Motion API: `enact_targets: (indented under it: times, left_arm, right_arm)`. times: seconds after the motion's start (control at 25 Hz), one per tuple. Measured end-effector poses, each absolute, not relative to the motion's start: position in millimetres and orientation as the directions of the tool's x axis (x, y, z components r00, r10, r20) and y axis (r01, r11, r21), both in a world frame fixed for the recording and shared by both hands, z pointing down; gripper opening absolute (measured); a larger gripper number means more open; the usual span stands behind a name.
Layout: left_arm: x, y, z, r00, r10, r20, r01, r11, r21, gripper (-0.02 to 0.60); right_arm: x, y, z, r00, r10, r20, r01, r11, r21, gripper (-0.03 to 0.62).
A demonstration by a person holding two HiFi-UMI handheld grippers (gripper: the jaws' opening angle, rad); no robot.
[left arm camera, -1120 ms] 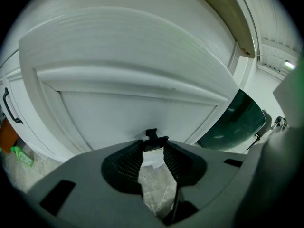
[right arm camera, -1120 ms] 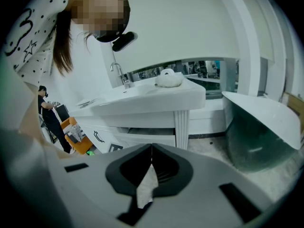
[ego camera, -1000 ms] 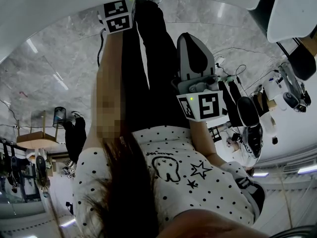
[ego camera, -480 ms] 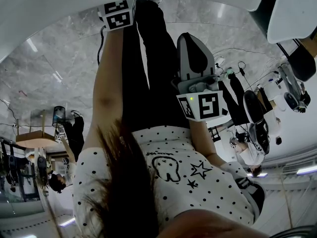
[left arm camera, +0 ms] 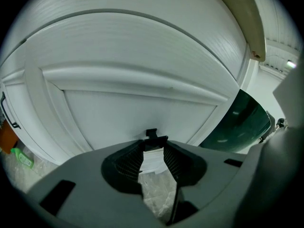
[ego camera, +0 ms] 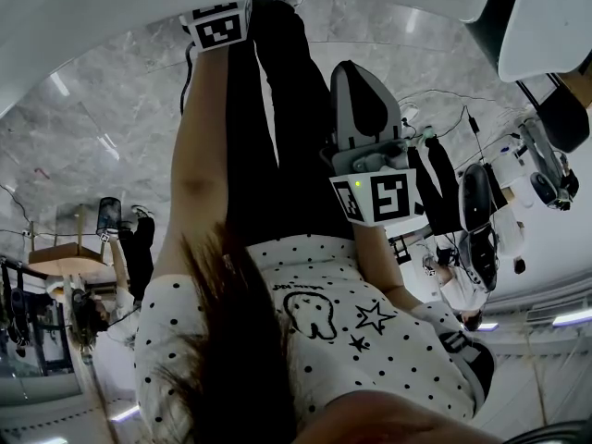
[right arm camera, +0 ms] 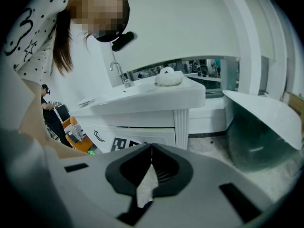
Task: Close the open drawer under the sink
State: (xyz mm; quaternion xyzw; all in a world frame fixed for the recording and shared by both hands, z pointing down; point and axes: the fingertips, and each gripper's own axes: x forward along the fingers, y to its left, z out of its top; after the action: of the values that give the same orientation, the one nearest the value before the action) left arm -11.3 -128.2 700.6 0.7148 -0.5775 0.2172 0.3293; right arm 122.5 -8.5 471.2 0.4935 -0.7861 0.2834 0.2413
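Honestly, the left gripper point(left arm camera: 153, 146) is the one that counts. Its jaws sit slightly spread, tips right at a small black handle point(left arm camera: 151, 135); whether they touch it is hard to call. Dead ahead, the white panelled drawer front point(left arm camera: 137, 108) runs side to side and fills that view, though how far out it stands isn't clear. The right gripper point(right arm camera: 151, 148), pressed together and empty, hangs well back from the white sink basin point(right arm camera: 152, 96) above.
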Motion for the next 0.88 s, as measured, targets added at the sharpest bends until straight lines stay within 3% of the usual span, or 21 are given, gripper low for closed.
enact_targets:
  times: [0.88]
  left_arm:
    - [-7.1, -132.6, 699.4, 0.229, -0.7, 0.676, -0.971, -0.111, 0.214, 0.133]
  right_arm:
    - [137.2, -7.9, 468.9, -0.394, -0.642, 0.658, -0.913, 0.354, -0.202, 0.014]
